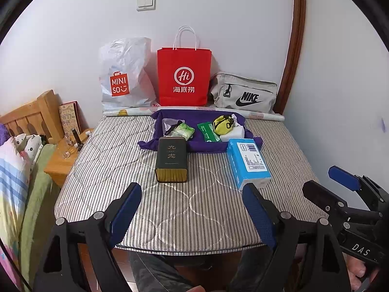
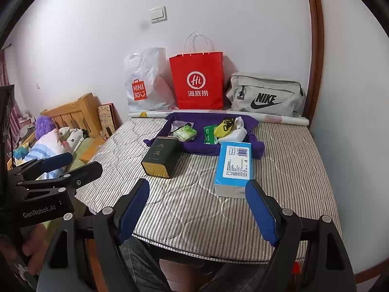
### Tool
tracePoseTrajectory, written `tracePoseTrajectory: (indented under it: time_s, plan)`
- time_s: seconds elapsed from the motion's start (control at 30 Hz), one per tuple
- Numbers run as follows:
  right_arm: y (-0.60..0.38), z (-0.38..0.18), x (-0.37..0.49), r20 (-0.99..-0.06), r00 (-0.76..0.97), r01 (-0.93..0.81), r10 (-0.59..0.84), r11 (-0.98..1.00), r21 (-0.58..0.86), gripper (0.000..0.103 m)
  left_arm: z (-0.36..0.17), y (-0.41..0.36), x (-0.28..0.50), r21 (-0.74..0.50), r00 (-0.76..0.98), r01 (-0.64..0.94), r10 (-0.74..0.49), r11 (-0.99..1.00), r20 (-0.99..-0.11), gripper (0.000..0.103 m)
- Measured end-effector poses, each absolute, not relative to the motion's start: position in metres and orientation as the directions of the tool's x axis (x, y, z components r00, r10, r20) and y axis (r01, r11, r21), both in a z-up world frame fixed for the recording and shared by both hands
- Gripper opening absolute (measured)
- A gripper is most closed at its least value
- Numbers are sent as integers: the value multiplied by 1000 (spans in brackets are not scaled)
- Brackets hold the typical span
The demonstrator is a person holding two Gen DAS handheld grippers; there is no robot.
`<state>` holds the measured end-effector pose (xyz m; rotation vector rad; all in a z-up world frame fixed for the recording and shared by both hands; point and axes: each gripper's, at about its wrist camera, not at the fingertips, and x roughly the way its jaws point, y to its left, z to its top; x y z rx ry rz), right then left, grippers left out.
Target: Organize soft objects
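Along the white wall at the far edge of the grey-and-white striped mattress (image 1: 136,170) stand three bags in a row: a crinkled white plastic bag (image 1: 125,73) printed "MINISO" in an orange square, an upright red paper carrier bag (image 1: 184,76) with a white "Hi" roundel over three Chinese characters, and a grey fabric pouch (image 1: 244,93) lying on its side with a black "NIKE" wordmark and swoosh.

Just in front of them a purple cloth (image 1: 201,119) is spread on the bed, its long axis running left to right, with sleeve-like ends trailing toward the viewer at each side. On it lie small soft packs: a clear plastic pouch (image 1: 169,123), a pale green tissue packet (image 1: 183,130), a darker green wipes packet (image 1: 207,131) with its long axis running away from the viewer, a yellow-and-black bundle (image 1: 222,121) and a white folded item (image 1: 232,132). Their print is too small to read.

Nearer, touching the cloth's front edge, a dark green rectangular tin (image 1: 172,159) lies flat, gold characters "九龙" on top, long axis pointing toward the wall. To its right a light blue tissue box (image 1: 248,161) with a white printed label lies likewise lengthwise; the label text is illegible.

The left hand-held gripper (image 1: 192,214) hovers over the near edge of the bed, blue-padded fingers spread wide, holding nothing. The right hand-held gripper (image 2: 198,209), marked "DAS" on its body in the left wrist view, is also spread and empty. The left one reads "GenRobot.AI" in the right wrist view.
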<state>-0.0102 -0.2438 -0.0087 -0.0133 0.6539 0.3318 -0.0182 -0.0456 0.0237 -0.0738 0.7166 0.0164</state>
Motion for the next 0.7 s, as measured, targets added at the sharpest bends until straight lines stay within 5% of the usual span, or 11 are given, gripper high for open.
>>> tracePoseTrajectory:
  time_s: [0.7]
  plan:
    - [-244, -8, -11, -599, 744, -305, 296, 948, 89, 81, 24, -47, -19, -59, 753, -39, -9, 997, -657, 84]
